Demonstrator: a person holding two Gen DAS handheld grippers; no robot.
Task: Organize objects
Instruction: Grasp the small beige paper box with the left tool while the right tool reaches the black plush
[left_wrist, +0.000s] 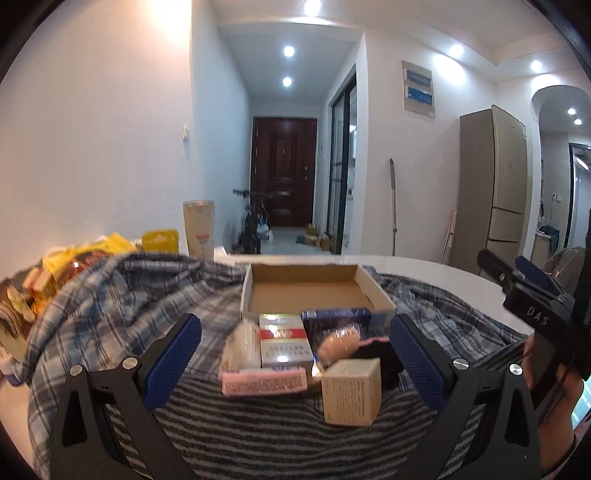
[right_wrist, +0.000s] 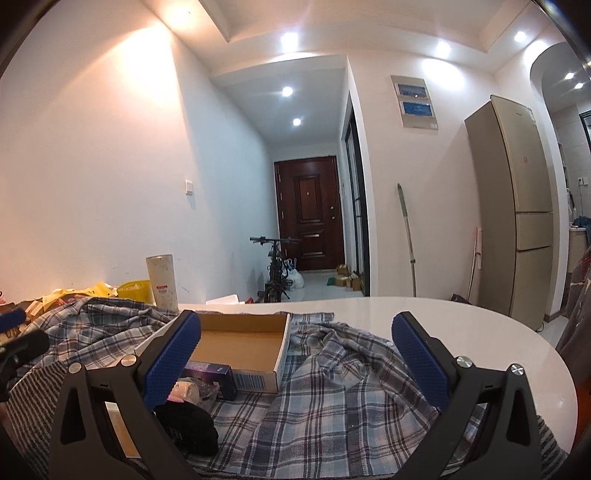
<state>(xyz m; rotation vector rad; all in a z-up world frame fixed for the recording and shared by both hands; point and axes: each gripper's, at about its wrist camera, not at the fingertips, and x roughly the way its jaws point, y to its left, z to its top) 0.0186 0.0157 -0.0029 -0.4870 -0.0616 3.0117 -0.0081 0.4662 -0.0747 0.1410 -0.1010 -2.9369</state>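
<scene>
An open, empty cardboard box (left_wrist: 310, 291) (right_wrist: 240, 345) lies on a plaid cloth (left_wrist: 122, 295) (right_wrist: 325, 387). In front of it sits a cluster of small items: a red-and-white carton (left_wrist: 284, 345), a pink packet (left_wrist: 264, 382), a beige box (left_wrist: 352, 391), a dark blue box (left_wrist: 336, 317) (right_wrist: 210, 371), a wrapped bun (left_wrist: 338, 343) and a black soft item (right_wrist: 188, 428). My left gripper (left_wrist: 293, 354) is open, its fingers on either side of the cluster. My right gripper (right_wrist: 295, 354) is open over bare plaid cloth, right of the box, and shows at the right edge of the left wrist view (left_wrist: 532, 295).
A striped towel (left_wrist: 258, 432) covers the near side. Yellow packets and snack bags (left_wrist: 74, 266) pile up at the left, with a tall beige canister (left_wrist: 199, 229) (right_wrist: 162, 282) behind. The white table (right_wrist: 461, 325) curves off to the right. A fridge (right_wrist: 517, 206) stands beyond.
</scene>
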